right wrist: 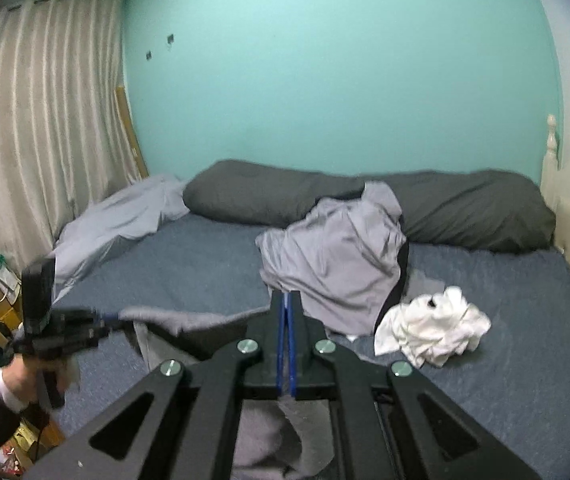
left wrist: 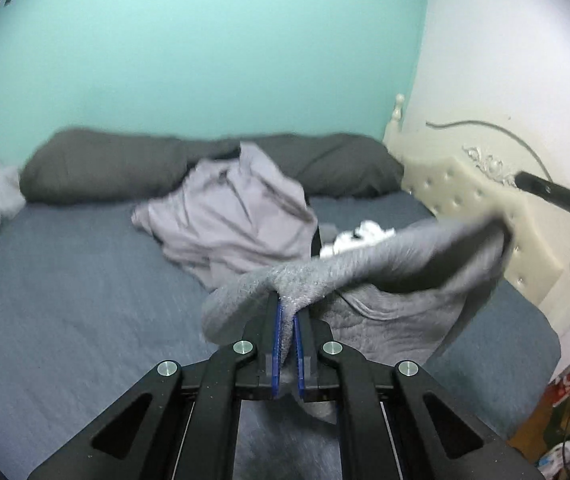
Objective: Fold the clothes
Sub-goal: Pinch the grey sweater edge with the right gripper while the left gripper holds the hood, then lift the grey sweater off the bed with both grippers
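Bed with blue sheet [left wrist: 65,300], teal wall behind. Grey garment [left wrist: 385,280] is held stretched between left gripper [left wrist: 288,312] and right gripper [right wrist: 287,300], each clamped shut on an edge.

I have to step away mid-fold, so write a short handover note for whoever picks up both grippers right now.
Left gripper: shut on an edge of the grey garment.
Right gripper: shut on another part of the same garment; the cloth is stretched between the two, above the bed.
Waiting on the bed: lilac garment, crumpled white garment, pale cloth by the curtain.
Done: grey garment picked up; no folded piece in view.
Left: lay it flat, fold it, then fold the others.
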`<state>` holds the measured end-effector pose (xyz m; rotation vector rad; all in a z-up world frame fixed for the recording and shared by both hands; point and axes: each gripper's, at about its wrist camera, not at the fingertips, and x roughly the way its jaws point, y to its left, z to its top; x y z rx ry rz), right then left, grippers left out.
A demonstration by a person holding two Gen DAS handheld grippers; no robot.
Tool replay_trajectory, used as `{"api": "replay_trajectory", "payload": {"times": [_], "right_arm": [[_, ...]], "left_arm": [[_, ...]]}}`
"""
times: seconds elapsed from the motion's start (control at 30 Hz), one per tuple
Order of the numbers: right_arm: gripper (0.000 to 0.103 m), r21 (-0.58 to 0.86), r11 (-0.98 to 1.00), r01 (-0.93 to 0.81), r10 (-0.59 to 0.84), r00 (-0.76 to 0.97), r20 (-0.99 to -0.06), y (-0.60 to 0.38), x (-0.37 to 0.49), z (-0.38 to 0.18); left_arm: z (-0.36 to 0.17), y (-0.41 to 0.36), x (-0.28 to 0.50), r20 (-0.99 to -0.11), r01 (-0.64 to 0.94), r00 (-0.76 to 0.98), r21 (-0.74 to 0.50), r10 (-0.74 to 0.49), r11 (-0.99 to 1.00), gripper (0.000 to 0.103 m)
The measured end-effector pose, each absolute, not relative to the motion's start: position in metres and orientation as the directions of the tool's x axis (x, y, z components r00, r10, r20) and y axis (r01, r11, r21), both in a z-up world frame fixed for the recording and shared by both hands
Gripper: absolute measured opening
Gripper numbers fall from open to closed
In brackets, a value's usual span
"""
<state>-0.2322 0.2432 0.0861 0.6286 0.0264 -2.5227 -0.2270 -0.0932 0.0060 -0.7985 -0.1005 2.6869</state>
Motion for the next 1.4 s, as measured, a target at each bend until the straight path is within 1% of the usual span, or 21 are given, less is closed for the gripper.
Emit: {"api": "replay_trajectory", "payload": {"times": [0.07,0.1,0.17,0.23,0.27,0.33,0.43,0.47,0.53,0.6,0.73,0.83,0.93,0.97,1.07,1.1,1.27,1.3,1.33,1.37,1.4], "right_arm": [[0.0,0.101,-0.852,0.514,-0.504,-0.752,-0.425,0.245,-0.224,0.098],[0.0,0.1,-0.85,0.517,-0.505,-0.746,-0.435,0.244,-0.224,0.097],[0.0,0.097,-0.847,0.523,-0.506,-0.734,-0.453,0.244,-0.222,0.093],[0.0,0.094,-0.843,0.53,-0.506,-0.722,-0.472,0.244,-0.221,0.09],[0.0,0.1,-0.841,0.531,-0.506,-0.709,-0.492,0.243,-0.222,0.083],[0.0,0.125,-0.838,0.532,-0.504,-0.664,-0.553,0.237,-0.229,0.055],[0.0,0.138,-0.828,0.543,-0.5,-0.605,-0.619,0.227,-0.233,0.012],[0.002,0.143,-0.824,0.547,-0.499,-0.583,-0.641,0.222,-0.234,-0.001],[0.009,0.156,-0.816,0.557,-0.498,-0.54,-0.679,0.214,-0.234,-0.029],[0.03,0.177,-0.804,0.567,-0.507,-0.5,-0.702,0.206,-0.232,-0.057],[0.03,0.218,-0.775,0.593,-0.536,-0.434,-0.724,0.189,-0.227,-0.103],[0.03,0.215,-0.754,0.621,-0.544,-0.405,-0.735,0.176,-0.222,-0.124],[0.034,0.224,-0.734,0.641,-0.558,-0.382,-0.736,0.163,-0.217,-0.141],[0.036,0.232,-0.731,0.642,-0.564,-0.377,-0.735,0.16,-0.217,-0.145],[0.047,0.25,-0.724,0.643,-0.578,-0.367,-0.729,0.151,-0.216,-0.155],[0.048,0.254,-0.723,0.643,-0.581,-0.366,-0.727,0.149,-0.216,-0.157],[0.048,0.246,-0.729,0.639,-0.576,-0.378,-0.725,0.141,-0.218,-0.166],[0.043,0.246,-0.728,0.64,-0.575,-0.375,-0.727,0.139,-0.22,-0.168],[0.037,0.245,-0.727,0.642,-0.576,-0.374,-0.727,0.138,-0.222,-0.17],[0.023,0.245,-0.728,0.641,-0.576,-0.376,-0.726,0.138,-0.224,-0.17],[0.018,0.245,-0.732,0.636,-0.574,-0.382,-0.724,0.139,-0.226,-0.171]], "left_arm": [[0.018,-0.093,-0.231,-0.515,-0.311,-0.787,-0.144,0.34,-0.939,0.005],[0.018,-0.088,-0.231,-0.532,-0.321,-0.778,-0.12,0.333,-0.94,0.005],[0.01,-0.08,-0.232,-0.559,-0.331,-0.762,-0.097,0.327,-0.939,0.005],[-0.005,-0.073,-0.233,-0.587,-0.34,-0.738,-0.102,0.332,-0.935,0.005],[-0.013,-0.069,-0.234,-0.601,-0.345,-0.726,-0.104,0.335,-0.933,0.005],[-0.028,-0.062,-0.233,-0.617,-0.354,-0.706,-0.116,0.346,-0.928,0.005],[-0.046,-0.053,-0.23,-0.635,-0.364,-0.685,-0.125,0.356,-0.923,0.005],[-0.051,-0.05,-0.23,-0.642,-0.368,-0.678,-0.127,0.359,-0.921,0.005],[-0.06,-0.043,-0.233,-0.656,-0.379,-0.663,-0.12,0.36,-0.918,0.005],[-0.067,-0.038,-0.234,-0.665,-0.386,-0.653,-0.119,0.362,-0.915,0.005],[-0.079,-0.034,-0.237,-0.678,-0.394,-0.635,-0.129,0.371,-0.91,0.005],[-0.087,-0.033,-0.24,-0.683,-0.396,-0.626,-0.138,0.376,-0.908,0.005],[-0.093,-0.032,-0.243,-0.687,-0.396,-0.619,-0.146,0.381,-0.907,0.005],[-0.094,-0.033,-0.243,-0.688,-0.396,-0.618,-0.147,0.381,-0.906,0.005],[-0.097,-0.032,-0.245,-0.69,-0.399,-0.613,-0.15,0.385,-0.905,0.005],[-0.098,-0.033,-0.246,-0.689,-0.4,-0.612,-0.152,0.387,-0.904,0.005],[-0.1,-0.034,-0.247,-0.683,-0.405,-0.612,-0.162,0.399,-0.9,0.005],[-0.1,-0.034,-0.247,-0.683,-0.407,-0.612,-0.162,0.4,-0.899,0.005],[-0.101,-0.035,-0.247,-0.682,-0.41,-0.611,-0.162,0.402,-0.898,0.005],[-0.101,-0.035,-0.247,-0.683,-0.409,-0.61,-0.161,0.401,-0.898,0.005],[-0.102,-0.036,-0.248,-0.685,-0.409,-0.609,-0.161,0.4,-0.898,0.005]]}}
